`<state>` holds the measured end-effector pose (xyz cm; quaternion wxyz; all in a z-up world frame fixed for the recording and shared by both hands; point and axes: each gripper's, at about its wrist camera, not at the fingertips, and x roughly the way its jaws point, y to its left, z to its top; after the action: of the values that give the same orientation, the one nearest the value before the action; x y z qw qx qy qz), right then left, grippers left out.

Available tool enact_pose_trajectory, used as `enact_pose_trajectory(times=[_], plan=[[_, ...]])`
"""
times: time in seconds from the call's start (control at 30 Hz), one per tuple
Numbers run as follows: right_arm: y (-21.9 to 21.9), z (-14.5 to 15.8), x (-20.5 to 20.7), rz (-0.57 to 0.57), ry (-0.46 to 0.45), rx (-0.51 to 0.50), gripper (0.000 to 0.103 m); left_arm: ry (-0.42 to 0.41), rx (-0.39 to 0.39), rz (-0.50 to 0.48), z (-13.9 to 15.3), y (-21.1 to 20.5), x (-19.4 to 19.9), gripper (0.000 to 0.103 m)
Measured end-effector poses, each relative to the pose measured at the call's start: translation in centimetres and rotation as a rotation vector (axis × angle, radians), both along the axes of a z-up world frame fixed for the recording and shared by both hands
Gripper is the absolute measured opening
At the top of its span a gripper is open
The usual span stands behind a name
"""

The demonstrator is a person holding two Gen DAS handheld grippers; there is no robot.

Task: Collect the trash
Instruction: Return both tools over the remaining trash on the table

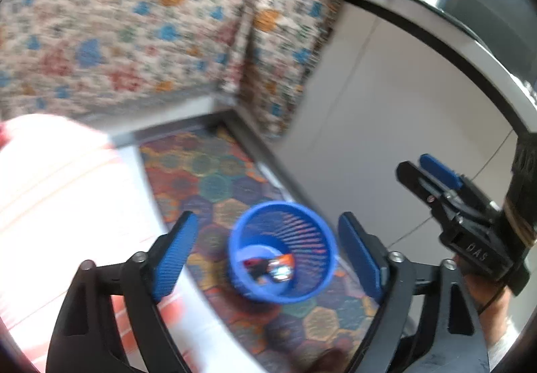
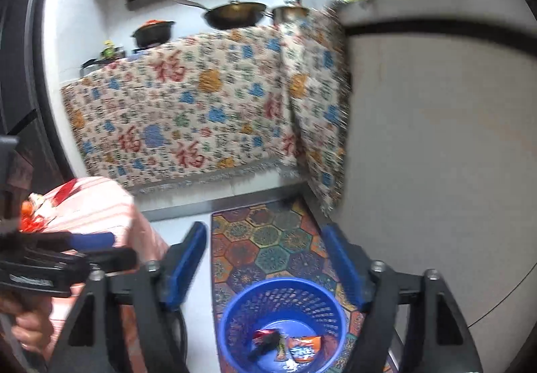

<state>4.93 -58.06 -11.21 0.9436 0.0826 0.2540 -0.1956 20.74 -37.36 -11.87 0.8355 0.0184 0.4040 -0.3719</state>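
1. Left gripper [image 1: 265,255]: I hold its jaws spread wide, with nothing between the blue pads. Through the gap I see straight down into the blue basket [image 1: 235,259].
2. Right gripper [image 2: 265,265]: I hold its jaws wide apart as well, pads bare, gripping nothing. From the left wrist view it appears at the right edge, beside my left gripper and apart from it.
3. Blue basket: it stands upright on the patterned floor mat [image 2: 268,238], below both grippers and touching neither.
4. Trash: an orange snack packet [image 2: 303,347] and a red-and-black wrapper [image 2: 265,341] lie on the basket's bottom, side by side. In the left wrist view the same items are blurred.
5. Surroundings: a patterned cloth [image 2: 188,111] hangs over the counter behind the mat. A wok [image 2: 235,15] and a black pot [image 2: 152,32] sit on top of that counter. A pink striped cloth [image 2: 90,205] covers a surface to the left of the mat, with red and orange items on it too blurred to identify.
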Motion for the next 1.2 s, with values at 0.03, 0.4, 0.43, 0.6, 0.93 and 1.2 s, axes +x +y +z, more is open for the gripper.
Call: enact_pose_trajectory(times=[0.03, 0.4, 0.43, 0.6, 0.93, 1.2], plan=[[1.5, 0.5, 0.2, 0.020, 0.003, -0.008, 0.082, -0.003, 0.021, 0.032, 0.0, 2.3, -0.3, 0.091], [21.2, -3.3, 6.5, 0.378, 0.202, 0.058, 0.082, -0.019, 0.322, 0.434, -6.3, 25.6, 0.9, 0.091], [22.9, -3.9, 7.3, 0.403, 0.215, 0.058, 0.082, 0.001, 0.330, 0.475, -6.8, 27.9, 1.5, 0.091], [32.2, -7.6, 12.8, 0.515, 0.321, 0.086, 0.082, 0.053, 0.336, 0.590, -8.8, 33.9, 2.8, 0.091], [39.3, -11.1, 17.0, 0.574, 0.412, -0.029, 0.083, 0.028, 0.327, 0.621, -9.9, 40.2, 4.9, 0.103], [44.4, -8.2, 21.5, 0.719, 0.295, 0.009, 0.083, 0.039, 0.315, 0.694, -9.8, 43.4, 6.1, 0.103]])
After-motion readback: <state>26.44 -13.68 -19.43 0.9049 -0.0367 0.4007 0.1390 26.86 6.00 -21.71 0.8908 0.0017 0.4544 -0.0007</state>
